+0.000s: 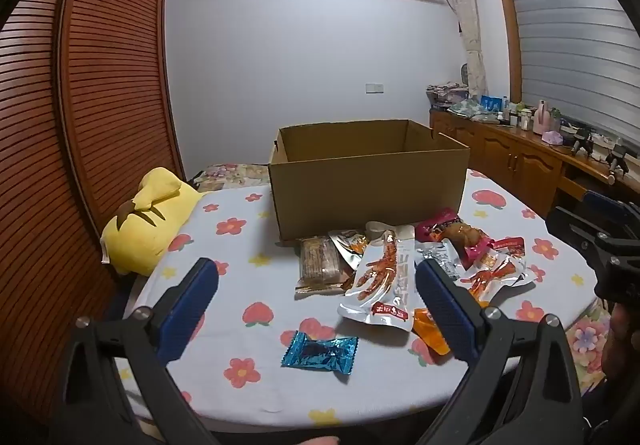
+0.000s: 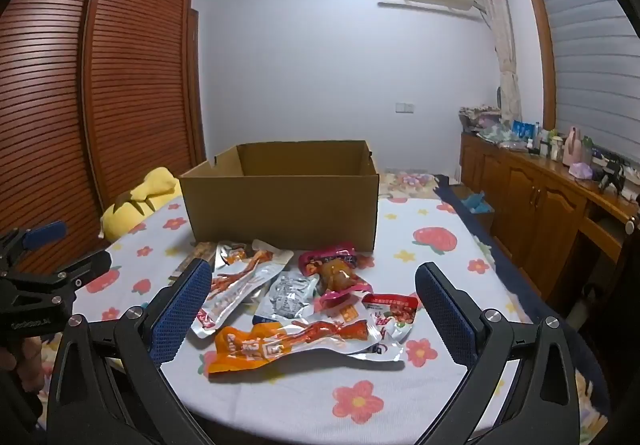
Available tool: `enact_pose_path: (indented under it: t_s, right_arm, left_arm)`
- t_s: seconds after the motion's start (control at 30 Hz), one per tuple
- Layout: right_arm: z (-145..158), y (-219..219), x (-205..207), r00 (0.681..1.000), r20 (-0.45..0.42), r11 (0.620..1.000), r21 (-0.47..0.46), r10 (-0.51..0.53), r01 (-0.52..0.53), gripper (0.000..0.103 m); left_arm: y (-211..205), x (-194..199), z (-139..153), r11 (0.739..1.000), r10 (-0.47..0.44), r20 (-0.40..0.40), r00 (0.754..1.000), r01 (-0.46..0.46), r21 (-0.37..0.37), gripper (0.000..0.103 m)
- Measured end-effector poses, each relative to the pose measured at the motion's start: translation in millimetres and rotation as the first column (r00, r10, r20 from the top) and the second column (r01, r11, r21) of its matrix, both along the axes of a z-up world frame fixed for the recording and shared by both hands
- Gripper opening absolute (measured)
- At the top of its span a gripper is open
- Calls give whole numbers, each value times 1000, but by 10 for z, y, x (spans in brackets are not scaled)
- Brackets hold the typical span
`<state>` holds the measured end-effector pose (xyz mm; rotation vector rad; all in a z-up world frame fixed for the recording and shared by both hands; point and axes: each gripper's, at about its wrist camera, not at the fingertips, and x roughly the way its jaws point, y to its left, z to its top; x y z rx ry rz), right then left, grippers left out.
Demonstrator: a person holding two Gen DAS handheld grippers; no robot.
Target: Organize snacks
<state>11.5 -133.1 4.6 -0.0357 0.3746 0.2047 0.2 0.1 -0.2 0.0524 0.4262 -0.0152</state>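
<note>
An open brown cardboard box [image 1: 368, 181] [image 2: 280, 197] stands on the flowered tablecloth, and nothing shows inside it from here. Several snack packets lie in front of it: a blue foil candy [image 1: 320, 353], a brown cake bar [image 1: 318, 265], a silver chicken-foot pouch [image 1: 380, 285] [image 2: 236, 285], a pink pouch [image 2: 332, 265] and an orange pouch [image 2: 276, 345]. My left gripper [image 1: 316, 277] hovers open above the packets, holding nothing. My right gripper [image 2: 314, 281] also stands open over the pile, empty. Each gripper shows at the edge of the other's view.
A yellow plush toy [image 1: 148, 221] lies at the table's left edge beside a slatted wooden wardrobe [image 1: 100, 85]. A wooden sideboard [image 2: 560, 201] crowded with bottles runs along the right wall. A person's hand [image 2: 24, 361] holds the left gripper.
</note>
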Motion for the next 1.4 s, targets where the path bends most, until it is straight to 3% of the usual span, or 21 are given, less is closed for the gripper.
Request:
enact_pose_path:
  t_s: [1.4]
  right_arm:
    - [27,8,-36,1000,3,1000,-1,4,-4,103]
  left_arm:
    - [64,-20,19,1000,-7,4,1000,7,-2,100]
